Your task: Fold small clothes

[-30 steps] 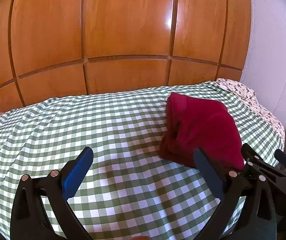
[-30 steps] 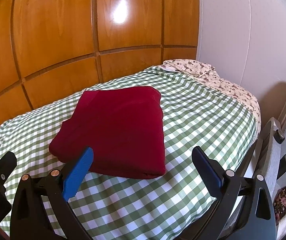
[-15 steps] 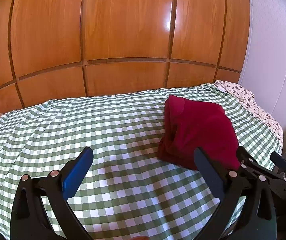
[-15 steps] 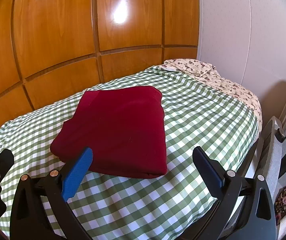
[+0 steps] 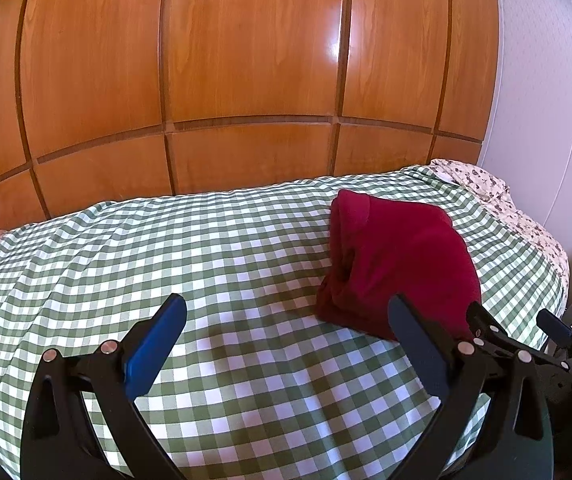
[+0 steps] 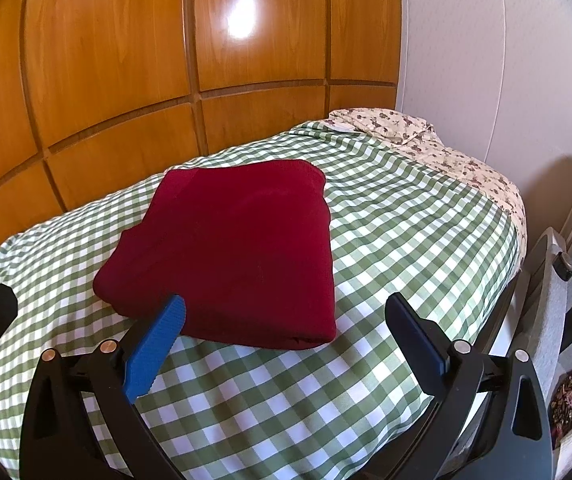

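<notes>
A dark red garment (image 6: 233,248) lies folded into a thick rectangle on the green-and-white checked bed cover (image 6: 386,232). In the left wrist view the red garment (image 5: 398,264) lies right of centre on the bed cover (image 5: 165,264). My left gripper (image 5: 286,320) is open and empty, above the cover to the garment's left. My right gripper (image 6: 286,320) is open and empty, above the garment's near edge. The right gripper's body also shows at the right edge of the left wrist view (image 5: 526,344).
A wooden panelled wall (image 5: 245,60) runs behind the bed. A floral pillow (image 6: 390,124) lies at the bed's far right end by a white wall (image 6: 486,40). A grey chair-like frame (image 6: 558,272) stands off the bed's right edge.
Both grippers have drawn back and up slightly from the bed. The red garment has not moved. Both grippers stay open.
</notes>
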### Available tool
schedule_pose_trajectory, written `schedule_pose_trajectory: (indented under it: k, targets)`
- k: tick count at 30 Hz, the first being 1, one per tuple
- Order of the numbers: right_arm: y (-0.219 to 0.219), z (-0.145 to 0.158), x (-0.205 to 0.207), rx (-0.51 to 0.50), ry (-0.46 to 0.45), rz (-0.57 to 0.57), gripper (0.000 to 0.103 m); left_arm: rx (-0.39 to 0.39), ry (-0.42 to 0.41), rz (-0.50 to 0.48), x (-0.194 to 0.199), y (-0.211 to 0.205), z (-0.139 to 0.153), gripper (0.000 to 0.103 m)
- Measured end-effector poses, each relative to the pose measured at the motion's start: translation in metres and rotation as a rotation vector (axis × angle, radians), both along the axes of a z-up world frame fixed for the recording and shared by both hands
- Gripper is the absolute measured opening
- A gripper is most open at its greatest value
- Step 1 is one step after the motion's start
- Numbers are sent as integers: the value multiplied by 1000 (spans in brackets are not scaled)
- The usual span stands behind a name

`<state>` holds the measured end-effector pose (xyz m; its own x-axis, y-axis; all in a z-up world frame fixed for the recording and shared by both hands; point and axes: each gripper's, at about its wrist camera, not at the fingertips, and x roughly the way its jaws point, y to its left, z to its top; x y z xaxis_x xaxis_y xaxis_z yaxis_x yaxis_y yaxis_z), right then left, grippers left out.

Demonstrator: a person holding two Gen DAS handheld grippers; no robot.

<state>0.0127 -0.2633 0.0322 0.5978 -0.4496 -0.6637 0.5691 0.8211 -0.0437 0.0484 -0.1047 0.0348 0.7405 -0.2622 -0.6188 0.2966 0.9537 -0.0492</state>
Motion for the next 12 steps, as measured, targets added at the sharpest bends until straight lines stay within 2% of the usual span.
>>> schedule_pose_trajectory:
  k: [7, 12]
  targets:
    - [-6, -4, 3, 9, 8, 5, 99, 10, 51, 18, 9, -1, -13, 100]
    - [-37, -4, 4, 38, -3, -58, 99, 2, 101, 50, 18, 4, -26, 100]
